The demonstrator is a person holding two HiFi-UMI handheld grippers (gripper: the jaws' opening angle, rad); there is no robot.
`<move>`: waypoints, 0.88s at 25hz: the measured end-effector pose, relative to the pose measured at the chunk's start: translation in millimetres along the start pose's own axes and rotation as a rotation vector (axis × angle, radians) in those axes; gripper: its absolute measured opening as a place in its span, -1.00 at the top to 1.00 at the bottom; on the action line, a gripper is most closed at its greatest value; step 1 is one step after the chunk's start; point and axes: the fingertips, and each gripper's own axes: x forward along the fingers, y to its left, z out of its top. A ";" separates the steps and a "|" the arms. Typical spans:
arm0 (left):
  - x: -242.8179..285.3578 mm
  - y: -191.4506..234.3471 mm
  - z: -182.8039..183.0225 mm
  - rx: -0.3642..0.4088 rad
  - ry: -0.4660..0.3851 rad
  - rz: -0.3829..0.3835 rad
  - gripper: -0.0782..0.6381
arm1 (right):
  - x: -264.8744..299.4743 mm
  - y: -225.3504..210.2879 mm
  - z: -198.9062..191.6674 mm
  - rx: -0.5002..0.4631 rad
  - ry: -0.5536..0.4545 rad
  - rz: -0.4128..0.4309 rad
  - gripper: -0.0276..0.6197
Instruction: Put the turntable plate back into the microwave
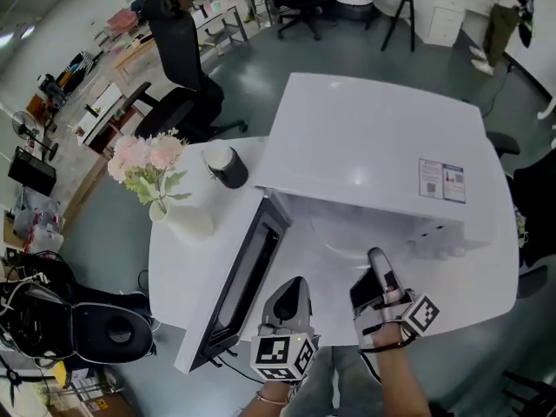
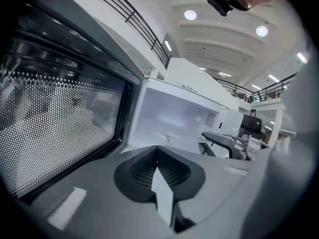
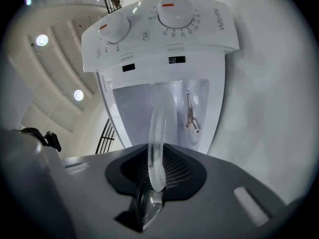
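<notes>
A white microwave [image 1: 373, 146] stands on a round white table, its door [image 1: 248, 276] swung open to the left. My right gripper [image 1: 377, 257] is at the mouth of the cavity, shut on the rim of the clear glass turntable plate [image 3: 160, 118]. In the right gripper view [image 3: 157, 156] the plate stands edge-on between the pads and reaches into the cavity [image 3: 132, 108], below the two knobs [image 3: 174, 11]. A small part [image 3: 192, 114] shows on the cavity floor. My left gripper [image 1: 294, 283] hangs beside the door, shut with nothing in it [image 2: 158, 156], facing the cavity [image 2: 169, 118].
On the table left of the microwave stand a white vase of pink flowers [image 1: 148, 168] and a dark cylinder with a white top [image 1: 226, 165]. The mesh door [image 2: 60, 113] is close on my left gripper's left. A black office chair [image 1: 178, 68] stands behind the table.
</notes>
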 end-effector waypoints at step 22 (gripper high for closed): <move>26.7 9.1 9.1 -0.005 0.007 0.000 0.78 | 34.1 -8.7 21.5 -0.013 -0.052 0.000 0.69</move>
